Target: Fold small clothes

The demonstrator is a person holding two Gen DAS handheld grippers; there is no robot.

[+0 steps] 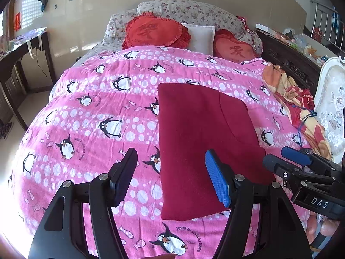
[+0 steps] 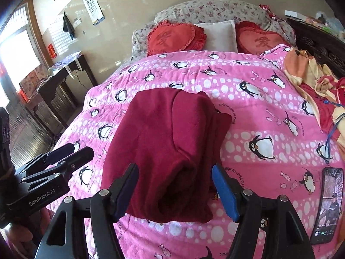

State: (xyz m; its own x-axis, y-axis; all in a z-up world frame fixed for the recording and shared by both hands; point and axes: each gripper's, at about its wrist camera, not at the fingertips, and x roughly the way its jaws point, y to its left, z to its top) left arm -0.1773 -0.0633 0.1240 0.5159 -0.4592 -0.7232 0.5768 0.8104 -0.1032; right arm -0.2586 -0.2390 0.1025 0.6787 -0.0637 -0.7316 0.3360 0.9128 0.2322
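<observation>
Both tools are up off the cloth here. The dark red fleece garment lies folded into a long panel on the pink penguin-print bed cover, and its long axis runs from the bottom centre of the left wrist view up toward the two red heart-shaped cushions at the top.

The left gripper has its jaws spread wide, nothing between them. It straddles the garment's left long edge: the black finger sits over bare cover, the blue-padded one over red fleece. In the right wrist view, the right gripper is spread just as wide and empty too, its jaws framing the near short end of the garment at the bottom centre. So the cloth lies straight ahead of both tools, and the right one looks squarer to that near end; my guess is the next fold goes end over end along the long axis.

Now the cloth itself: thick, soft, matte, with no loose sleeves showing. A curved seam crosses the upper layer. The near end gapes a little where layers stack, so it is not pressed flat. A black smartphone lies on the cover at the lower right, well apart.
</observation>
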